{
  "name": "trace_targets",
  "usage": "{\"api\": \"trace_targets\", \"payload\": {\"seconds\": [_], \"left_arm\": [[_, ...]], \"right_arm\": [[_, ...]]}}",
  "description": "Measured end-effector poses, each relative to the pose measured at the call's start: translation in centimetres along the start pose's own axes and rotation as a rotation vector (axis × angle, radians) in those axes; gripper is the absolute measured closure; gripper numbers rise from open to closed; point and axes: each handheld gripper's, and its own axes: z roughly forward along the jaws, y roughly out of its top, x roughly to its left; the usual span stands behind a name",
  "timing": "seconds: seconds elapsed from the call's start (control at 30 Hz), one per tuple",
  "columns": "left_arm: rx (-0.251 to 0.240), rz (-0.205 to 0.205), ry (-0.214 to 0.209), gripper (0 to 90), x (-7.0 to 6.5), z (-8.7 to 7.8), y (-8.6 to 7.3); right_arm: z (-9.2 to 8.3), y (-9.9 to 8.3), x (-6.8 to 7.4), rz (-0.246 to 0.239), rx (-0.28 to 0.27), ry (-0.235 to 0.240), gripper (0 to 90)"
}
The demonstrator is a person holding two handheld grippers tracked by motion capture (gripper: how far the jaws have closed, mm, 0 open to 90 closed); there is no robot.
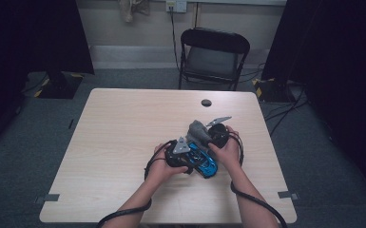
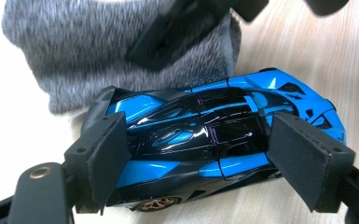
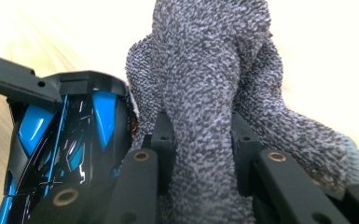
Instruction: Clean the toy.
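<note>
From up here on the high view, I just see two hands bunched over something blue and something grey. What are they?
Observer: The blue thing is a toy car, glossy blue and black, lying on the table.
Operator: Is it gripped?
Observer: The left gripper has a pad against each side of it.
Operator: And the grey lump?
Observer: A fuzzy grey cloth, pinched in the right gripper and touching the car's end.
</note>
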Motion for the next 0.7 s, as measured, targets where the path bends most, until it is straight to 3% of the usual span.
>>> {"api": "trace_targets", "payload": {"seconds": [0.37, 0.53, 0.7], "left_arm": [[0.010, 0.004, 0.003, 20.0, 0.0, 0.0, 0.1], [0.012, 0.002, 0.000, 20.0, 0.0, 0.0, 0.1], [0.012, 0.001, -0.001, 20.0, 0.0, 0.0, 0.2]], "right_arm": [[0.8, -1.4, 0.4, 0.027, -0.022, 0.041, 70.2], [0.8, -1.3, 0.7, 0.001, -0.011, 0.031, 70.7], [0.7, -1.6, 0.6, 0.012, -0.016, 0.043, 70.9]]}}
